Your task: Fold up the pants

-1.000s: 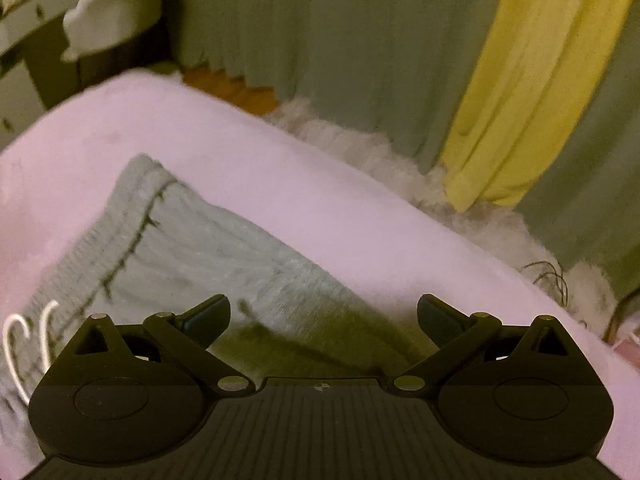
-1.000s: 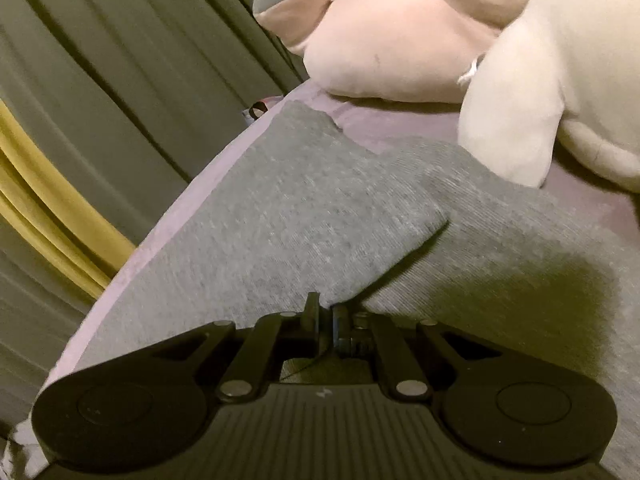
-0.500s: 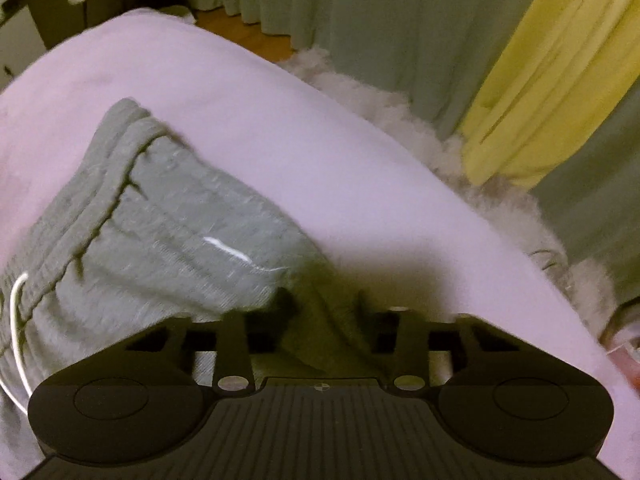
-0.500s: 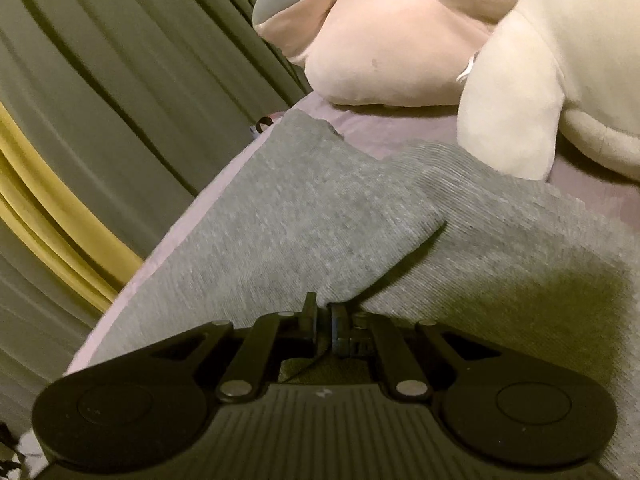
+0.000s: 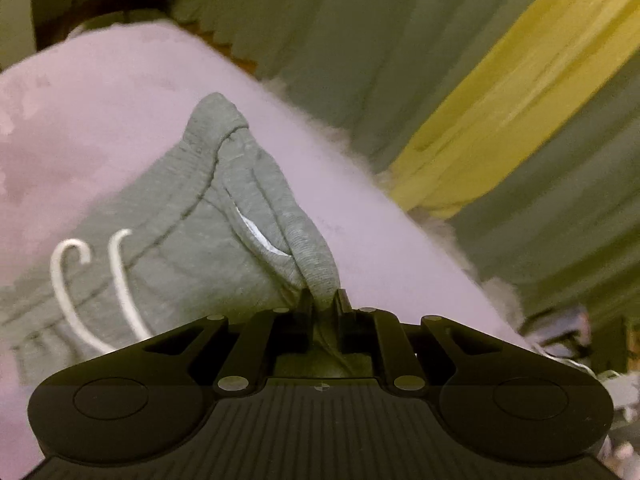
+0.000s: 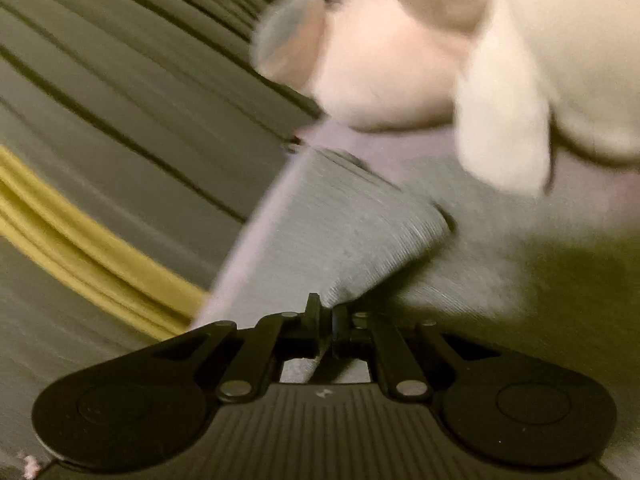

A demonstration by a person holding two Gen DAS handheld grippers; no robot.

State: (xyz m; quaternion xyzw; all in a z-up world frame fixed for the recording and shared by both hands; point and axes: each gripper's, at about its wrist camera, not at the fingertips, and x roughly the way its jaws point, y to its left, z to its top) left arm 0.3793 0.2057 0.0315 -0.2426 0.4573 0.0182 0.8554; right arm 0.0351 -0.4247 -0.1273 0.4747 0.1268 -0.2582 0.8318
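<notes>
Grey sweatpants [image 5: 192, 216] lie on a pink bed cover [image 5: 100, 92]. The waistband with its white drawstring [image 5: 120, 280] shows at the left of the left wrist view. My left gripper [image 5: 323, 300] is shut on a raised ridge of the pants' side edge near the pocket opening. In the right wrist view my right gripper [image 6: 326, 312] is shut on the edge of a grey pant leg [image 6: 352, 232], lifted over the other leg [image 6: 500, 240].
Grey-green curtains [image 5: 360, 40] with a yellow panel [image 5: 520, 92] hang beside the bed. A white fluffy rug [image 5: 500, 296] lies past the bed's edge. A large pink and cream plush toy [image 6: 460, 60] sits on the bed just beyond the pant legs.
My left gripper closed from wide open onto the pants' side edge and has pulled it up into a ridge. My right gripper stays shut on the leg and is moving, blurring the view.
</notes>
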